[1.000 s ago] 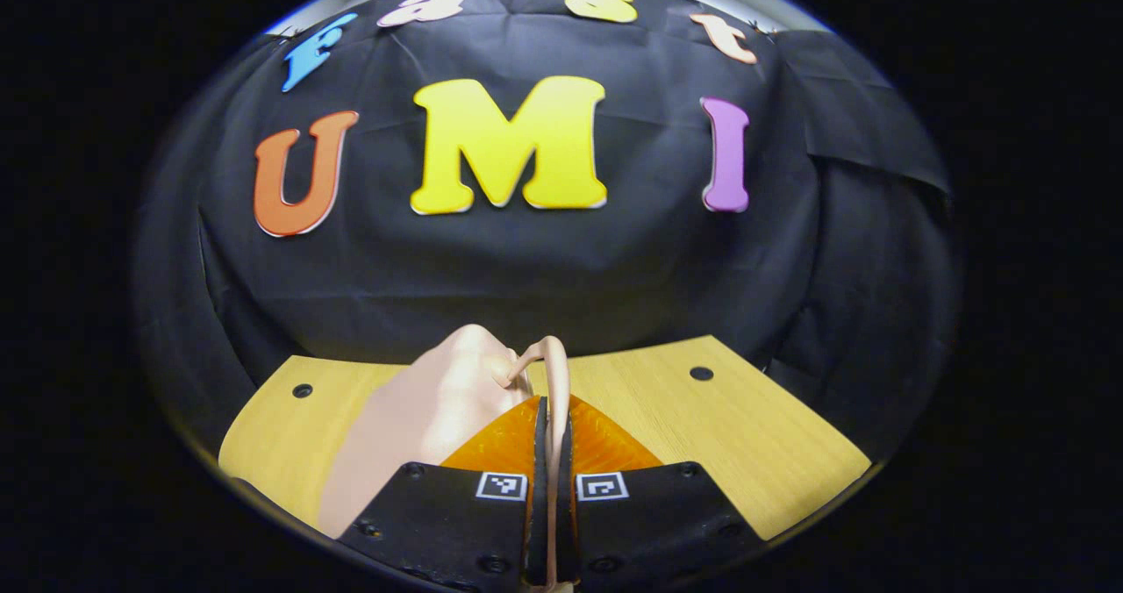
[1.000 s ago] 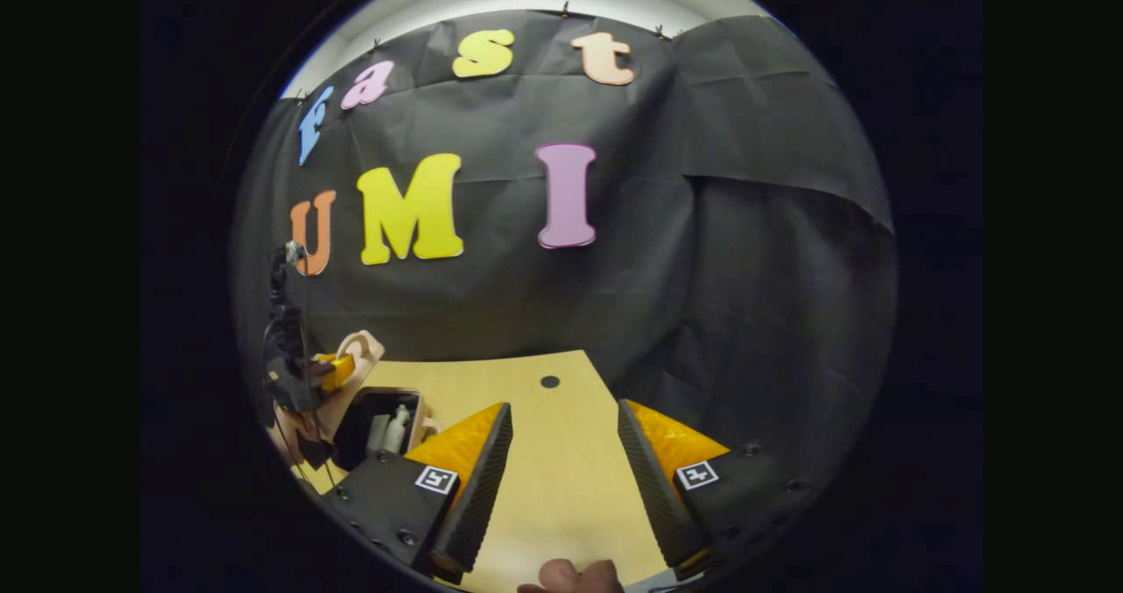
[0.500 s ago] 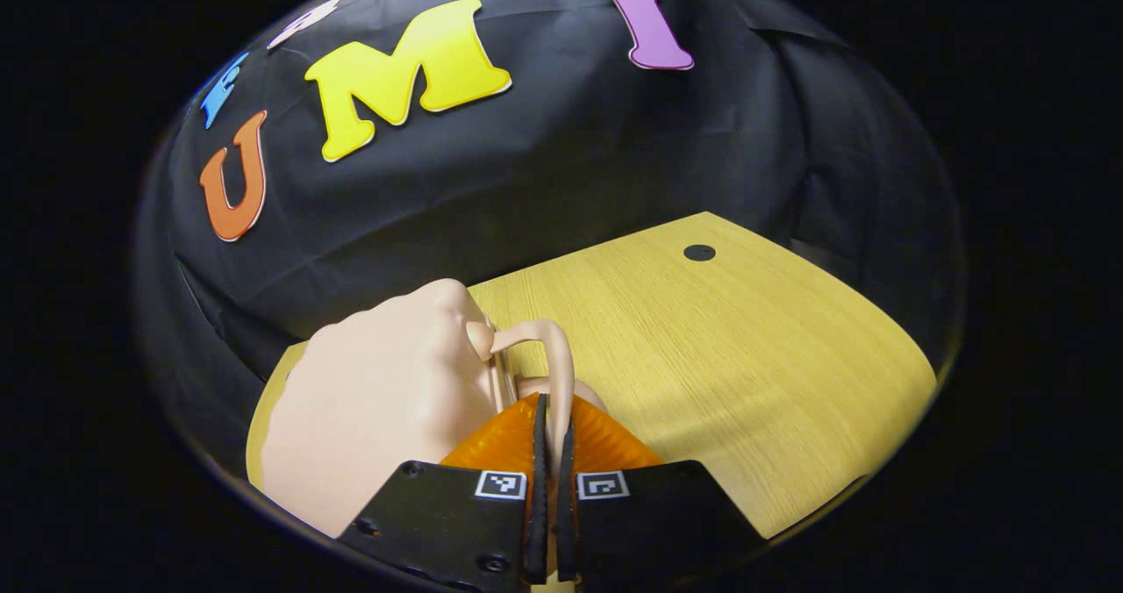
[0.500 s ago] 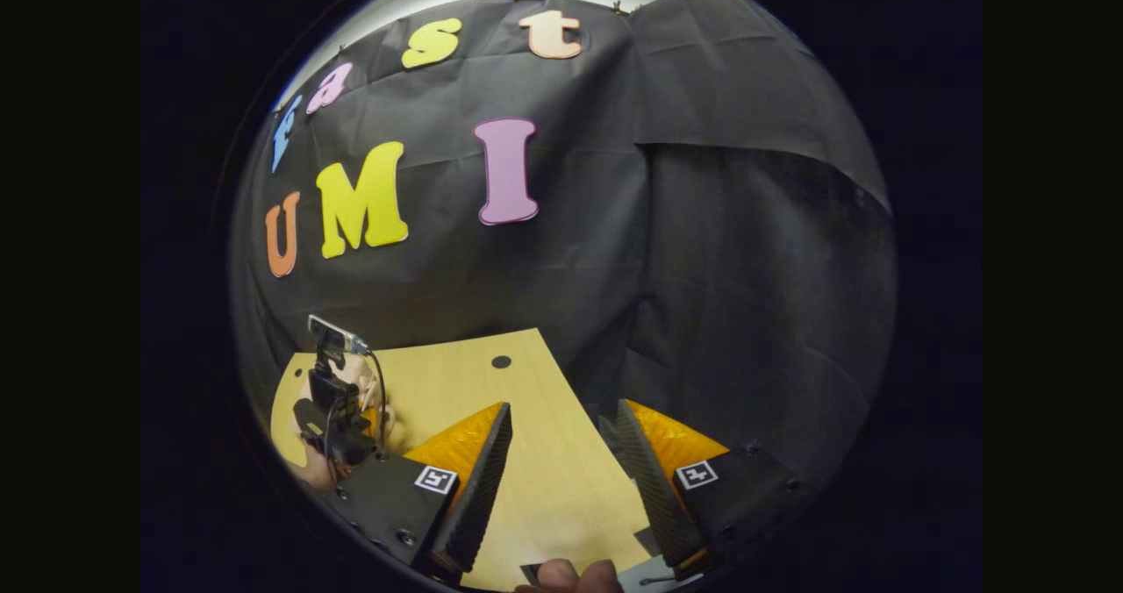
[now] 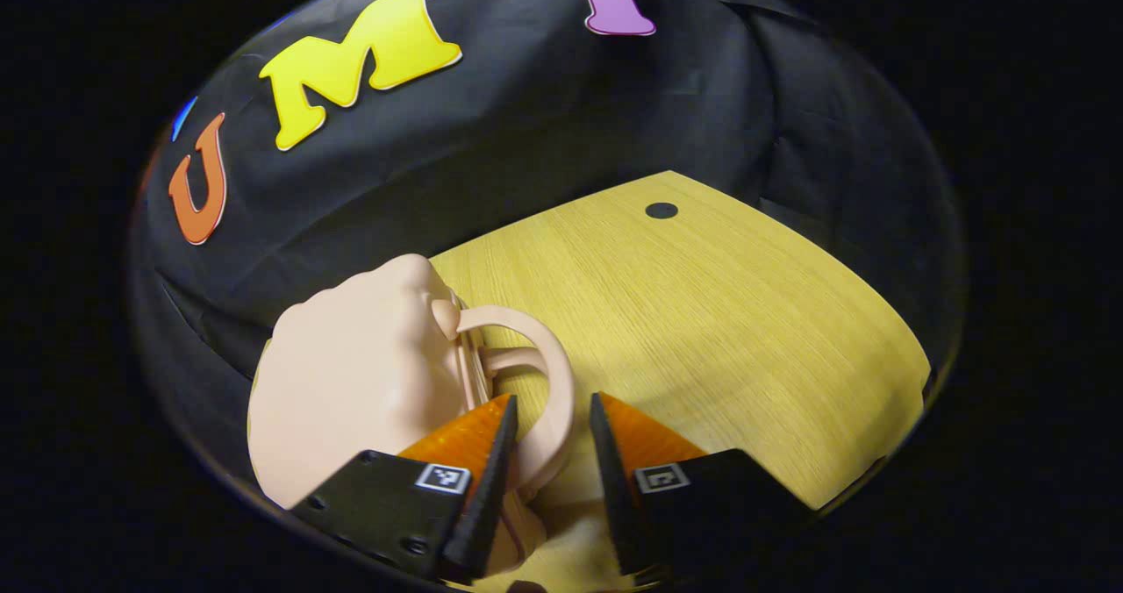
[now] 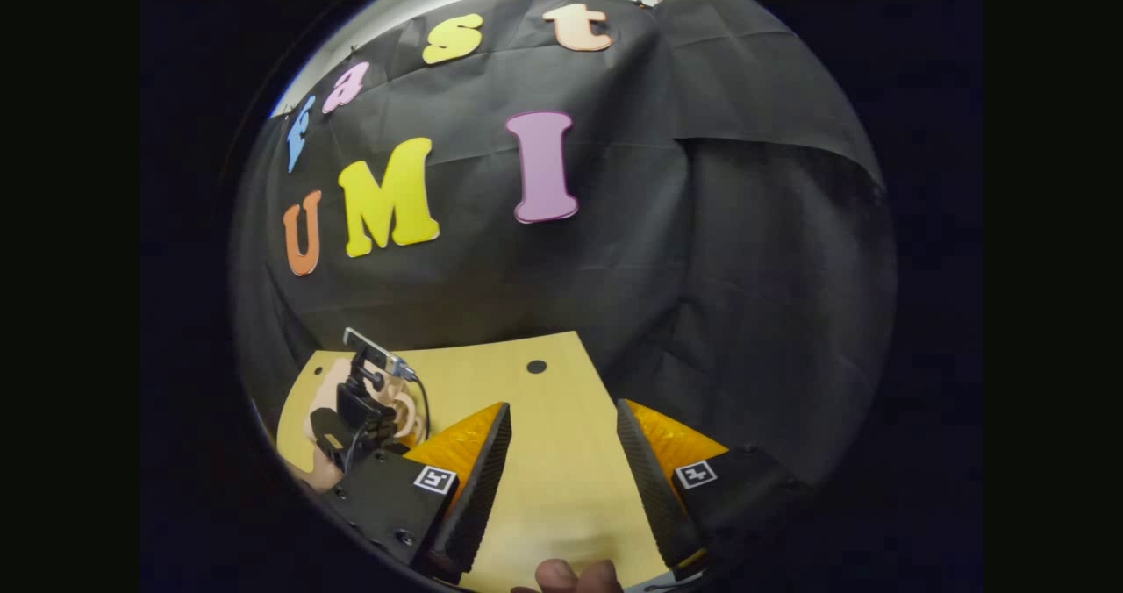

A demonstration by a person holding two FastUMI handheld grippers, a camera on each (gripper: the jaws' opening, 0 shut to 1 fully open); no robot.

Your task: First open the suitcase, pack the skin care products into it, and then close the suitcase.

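Between the spread fingers of the left gripper [image 5: 551, 453], in the left gripper view, stands the curved handle [image 5: 551, 382] of the pale pink suitcase [image 5: 351, 391]; the loop arches up through the gap, and whether it touches the inner face of either finger cannot be told. The 2 jaws stand apart, so neither presses on the handle. The suitcase's rounded shell lies to the left of the jaws and slightly ahead of them, shut as far as this view tells, resting on the light wooden table [image 5: 719, 312]. Ahead and to the right of the jaws the tabletop runs bare to a small dark hole [image 5: 661, 210] near its far edge, with the black cloth wall behind. In the right gripper view, the right gripper [image 6: 561, 479] hangs above the same table [image 6: 561, 453] with its 2 fingers wide apart and nothing between them. Far to the left of those jaws, the left gripper [image 6: 360, 417] with its camera mount sits over the suitcase [image 6: 320, 400]. A fingertip [image 6: 570, 575] of the person's hand shows just below the right jaws.
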